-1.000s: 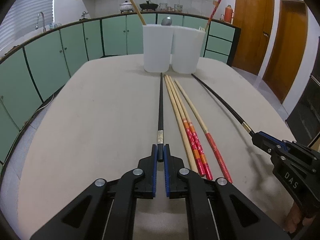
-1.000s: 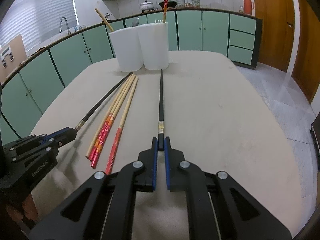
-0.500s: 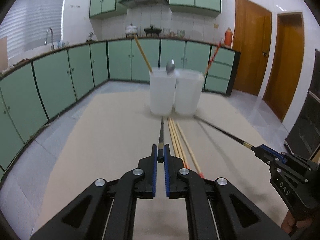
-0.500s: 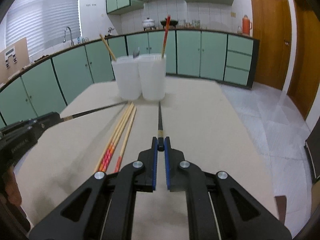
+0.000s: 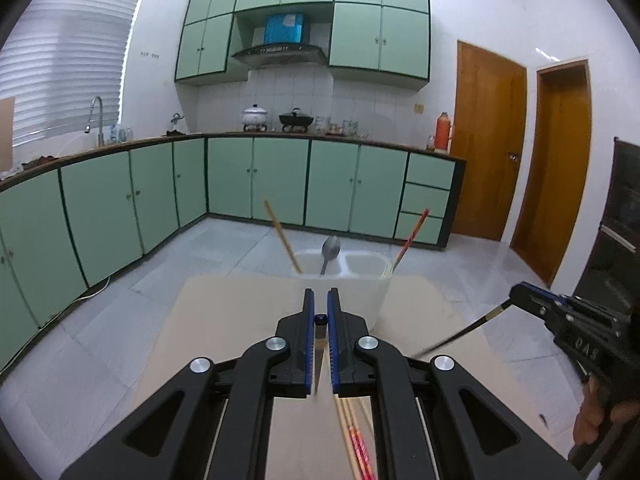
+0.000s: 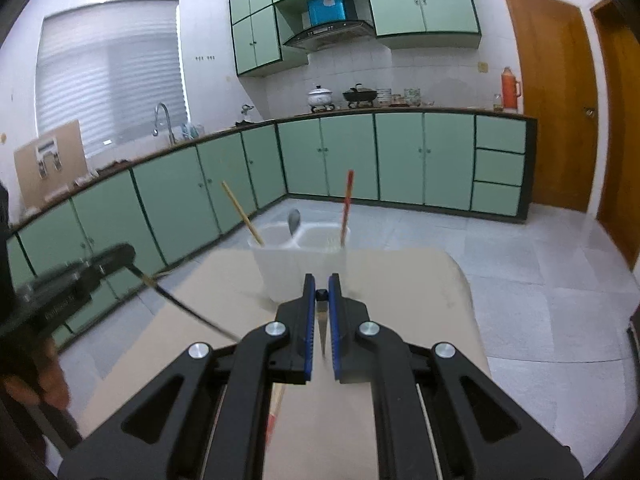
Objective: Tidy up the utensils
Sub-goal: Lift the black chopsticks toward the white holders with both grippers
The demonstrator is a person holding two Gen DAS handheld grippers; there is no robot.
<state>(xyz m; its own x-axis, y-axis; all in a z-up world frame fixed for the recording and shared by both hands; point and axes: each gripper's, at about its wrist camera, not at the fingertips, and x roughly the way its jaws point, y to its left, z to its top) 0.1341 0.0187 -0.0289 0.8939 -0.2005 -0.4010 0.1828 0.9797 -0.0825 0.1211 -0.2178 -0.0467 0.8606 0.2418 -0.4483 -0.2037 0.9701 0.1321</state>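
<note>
My left gripper is shut on a black chopstick and holds it lifted, its tip hanging down. My right gripper is shut on a second black chopstick, also lifted. Each gripper shows in the other's view, the right gripper with its chopstick, the left gripper with its chopstick. Two white cups stand at the table's far end, holding a wooden chopstick, a spoon and a red chopstick. Wooden and red chopsticks lie on the table below.
The beige table ends just past the cups. Green kitchen cabinets run along the far wall and left side. Wooden doors stand at the right. Tiled floor surrounds the table.
Both grippers have risen from the table and tilted up, each lifting its black chopstick. The cups now sit lower in both views.
</note>
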